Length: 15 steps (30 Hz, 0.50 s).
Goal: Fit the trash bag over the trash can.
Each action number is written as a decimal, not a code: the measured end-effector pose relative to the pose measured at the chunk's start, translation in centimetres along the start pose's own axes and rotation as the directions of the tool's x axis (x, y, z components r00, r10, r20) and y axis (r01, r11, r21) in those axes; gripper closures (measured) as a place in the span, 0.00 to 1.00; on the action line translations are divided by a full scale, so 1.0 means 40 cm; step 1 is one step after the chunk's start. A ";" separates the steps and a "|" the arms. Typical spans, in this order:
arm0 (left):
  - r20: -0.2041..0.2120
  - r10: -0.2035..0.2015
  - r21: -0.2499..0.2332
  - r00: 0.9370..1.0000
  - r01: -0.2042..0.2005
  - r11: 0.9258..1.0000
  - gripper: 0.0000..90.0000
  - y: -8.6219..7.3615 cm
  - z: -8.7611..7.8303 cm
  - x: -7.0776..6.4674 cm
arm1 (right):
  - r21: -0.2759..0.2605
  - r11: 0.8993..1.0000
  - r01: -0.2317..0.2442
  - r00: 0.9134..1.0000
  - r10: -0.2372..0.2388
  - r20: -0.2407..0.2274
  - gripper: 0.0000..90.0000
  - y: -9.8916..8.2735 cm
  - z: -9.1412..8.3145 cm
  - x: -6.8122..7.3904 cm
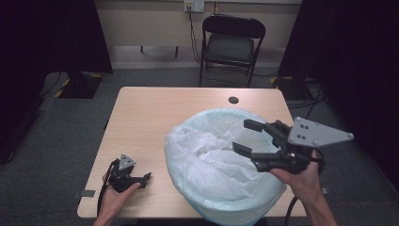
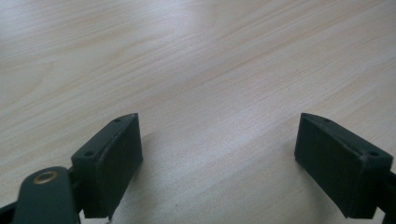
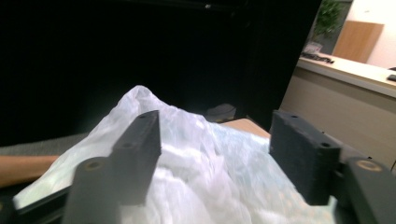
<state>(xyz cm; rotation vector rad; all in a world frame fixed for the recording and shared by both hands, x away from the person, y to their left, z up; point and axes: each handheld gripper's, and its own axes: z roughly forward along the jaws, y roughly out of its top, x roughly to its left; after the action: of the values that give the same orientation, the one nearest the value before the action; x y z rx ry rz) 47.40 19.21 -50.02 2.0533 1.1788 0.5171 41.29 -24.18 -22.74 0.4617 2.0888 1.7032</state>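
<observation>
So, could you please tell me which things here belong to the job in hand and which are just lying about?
Part of the job:
- bin with its white plastic liner
- right gripper, jaws open above the liner
- left gripper, open, low over the table

Just lying about:
- folding chair
- wall socket
- floor cables

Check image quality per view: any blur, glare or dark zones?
High view: dim, both side edges near black, table evenly lit, white bag bright but not blown out. Left gripper view: sharp wood grain, soft jaw shadows. Right gripper view: bag slightly smeared, black backdrop, bright patch at upper right.
</observation>
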 end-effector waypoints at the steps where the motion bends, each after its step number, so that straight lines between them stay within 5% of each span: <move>1: 0.000 0.000 0.000 1.000 0.000 1.000 0.16 0.000 0.000 0.000 | 0.015 1.000 0.004 1.000 -0.003 -0.015 0.33 0.013 0.015 -0.003; 8: -0.001 -0.001 0.000 1.000 0.001 1.000 0.16 0.000 0.000 0.000 | 0.128 0.992 0.006 0.991 0.011 -0.132 0.28 0.030 0.129 -0.004; 15: -0.001 -0.001 0.000 1.000 0.001 1.000 0.16 0.000 0.000 0.000 | 0.278 0.960 0.024 0.967 0.048 -0.249 0.35 -0.019 0.210 0.020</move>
<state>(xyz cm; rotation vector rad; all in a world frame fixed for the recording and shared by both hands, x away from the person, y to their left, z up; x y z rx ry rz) 47.39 19.21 -50.02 2.0530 1.1802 0.5184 44.85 -16.85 -25.01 0.3524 2.5336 1.5462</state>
